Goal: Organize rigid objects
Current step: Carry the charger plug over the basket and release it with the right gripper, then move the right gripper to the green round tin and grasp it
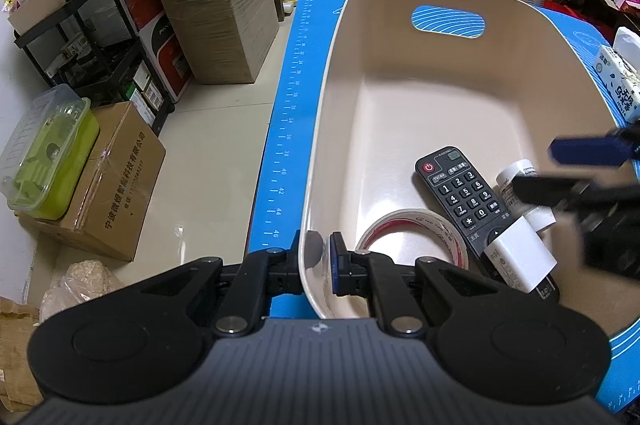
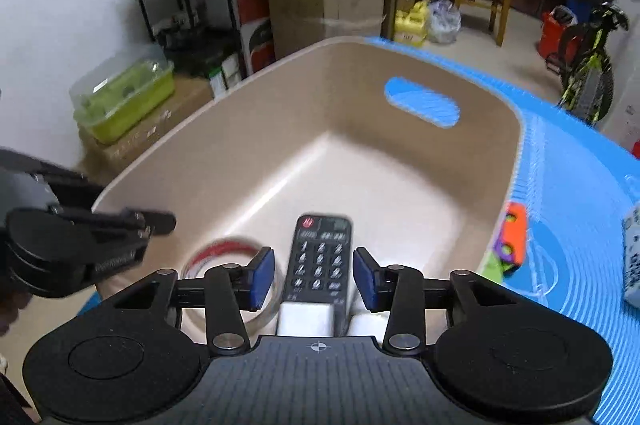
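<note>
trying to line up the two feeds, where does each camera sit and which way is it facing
Left wrist: sits on the left gripper, angled down along the bin; its fingers clamp the bin's near-left wall, and the right gripper enters from the right.
Right wrist: sits on the right gripper, angled down into the bin; its open jaws hover over the remote control, with the left gripper at the left.
Shared: bin, remote control, tape roll, white charger, blue mat.
</note>
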The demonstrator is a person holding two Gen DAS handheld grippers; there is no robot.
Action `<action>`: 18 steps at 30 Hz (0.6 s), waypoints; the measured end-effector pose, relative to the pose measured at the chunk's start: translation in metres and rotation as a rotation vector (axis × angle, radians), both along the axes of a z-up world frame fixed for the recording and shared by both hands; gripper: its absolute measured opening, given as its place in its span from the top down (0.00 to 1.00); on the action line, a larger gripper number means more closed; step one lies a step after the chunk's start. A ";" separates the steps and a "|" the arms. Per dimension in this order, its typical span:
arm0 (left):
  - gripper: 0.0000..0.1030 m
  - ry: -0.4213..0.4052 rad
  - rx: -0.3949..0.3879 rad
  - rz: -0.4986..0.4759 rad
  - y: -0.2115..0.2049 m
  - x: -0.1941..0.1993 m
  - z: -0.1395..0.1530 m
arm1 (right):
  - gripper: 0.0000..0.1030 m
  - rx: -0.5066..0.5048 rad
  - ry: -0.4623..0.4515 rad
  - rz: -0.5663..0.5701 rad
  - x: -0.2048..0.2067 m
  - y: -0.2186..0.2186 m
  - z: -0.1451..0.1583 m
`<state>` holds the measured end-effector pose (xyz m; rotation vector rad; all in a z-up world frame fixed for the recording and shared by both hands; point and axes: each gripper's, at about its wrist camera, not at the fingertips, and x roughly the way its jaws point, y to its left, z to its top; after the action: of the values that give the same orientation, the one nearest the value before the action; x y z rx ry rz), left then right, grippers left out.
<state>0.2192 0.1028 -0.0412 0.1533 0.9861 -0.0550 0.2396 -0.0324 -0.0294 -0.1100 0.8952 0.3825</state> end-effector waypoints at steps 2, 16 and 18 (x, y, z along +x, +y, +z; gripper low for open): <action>0.88 0.000 -0.002 0.000 0.000 0.001 0.000 | 0.46 0.016 -0.029 -0.022 -0.002 -0.008 0.008; 0.88 0.000 -0.003 -0.001 -0.002 0.001 0.000 | 0.42 0.069 -0.187 -0.186 -0.003 -0.090 0.046; 0.88 0.000 -0.008 -0.002 -0.002 0.001 0.001 | 0.42 0.060 -0.203 -0.221 0.000 -0.104 0.046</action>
<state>0.2200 0.1009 -0.0406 0.1473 0.9860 -0.0606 0.2393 -0.1366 0.0165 0.0062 0.6867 0.1878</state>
